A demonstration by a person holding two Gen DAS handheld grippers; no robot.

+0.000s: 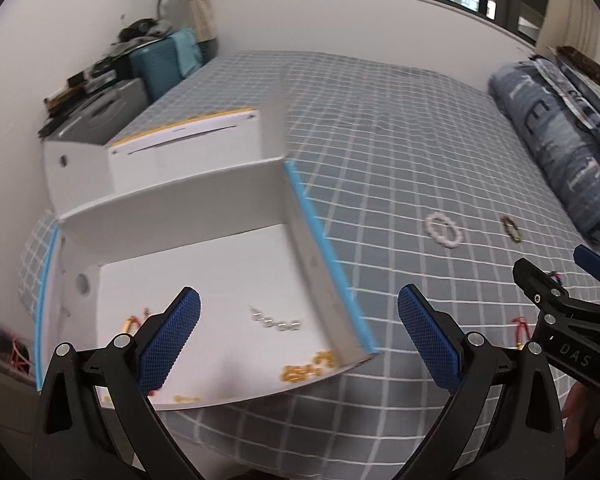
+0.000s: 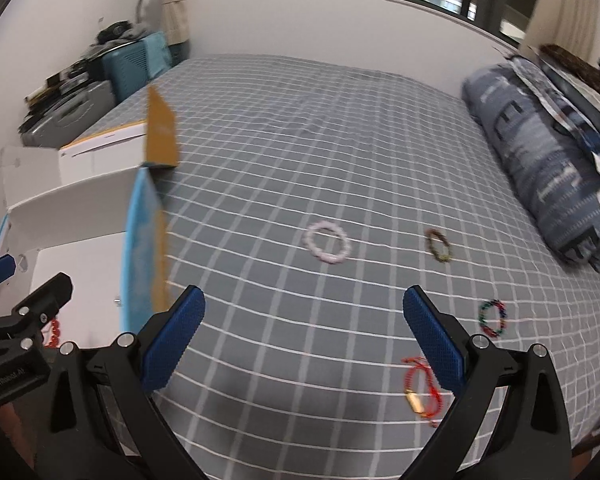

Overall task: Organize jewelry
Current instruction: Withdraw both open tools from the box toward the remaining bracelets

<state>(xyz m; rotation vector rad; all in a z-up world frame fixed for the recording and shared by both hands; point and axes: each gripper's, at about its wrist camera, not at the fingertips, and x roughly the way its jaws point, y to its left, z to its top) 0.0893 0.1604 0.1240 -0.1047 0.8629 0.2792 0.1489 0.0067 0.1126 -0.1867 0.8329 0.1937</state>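
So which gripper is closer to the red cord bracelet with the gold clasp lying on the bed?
Right. The right gripper hangs open with the red cord bracelet beside its right finger. The left gripper hangs open over the white box, further left.

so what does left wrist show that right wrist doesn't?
Left wrist only: the white box's floor with gold beads and silver beads.
Right wrist only: the multicolour bracelet and all of the red cord bracelet.
Both: pink bead bracelet, dark bracelet, checked bedsheet, and both tools open, left tool, right tool.
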